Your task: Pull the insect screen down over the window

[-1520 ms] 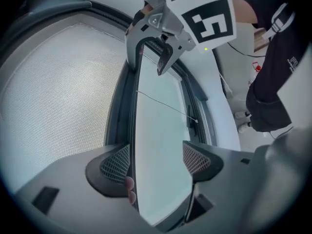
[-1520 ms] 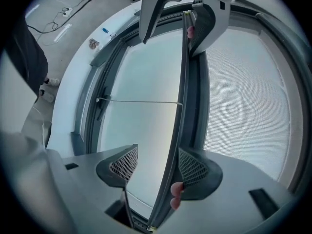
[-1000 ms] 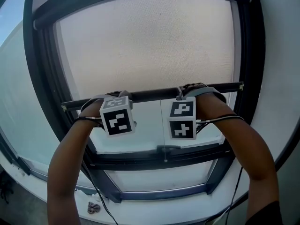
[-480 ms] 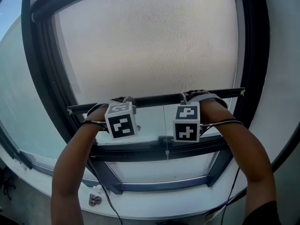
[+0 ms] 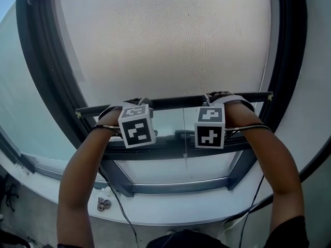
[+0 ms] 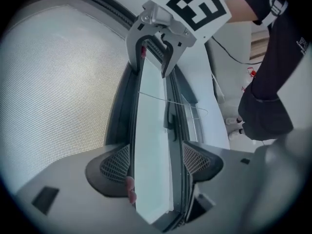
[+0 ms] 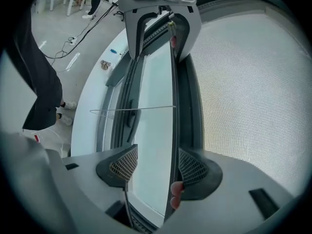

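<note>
Left claw (image 6: 156, 164) spread wide, screen bar (image 6: 123, 111) inside

**Dark-framed window in a pale, daylit room**

A dark window frame (image 5: 41, 87) is set in a white wall (image 5: 316, 76); pale daylight comes evenly through the glass (image 5: 170, 169) of its lower pane; a dark handle (image 5: 189, 134) sits on the crossbar above that pane; below the frame runs a broad white sill (image 5: 176, 212), with a small dark clump (image 5: 103, 205) lying on it at the left; the right gripper view shows a light grey floor (image 7: 58, 18) with a thin cable (image 7: 92, 26) trailing across it.
</note>
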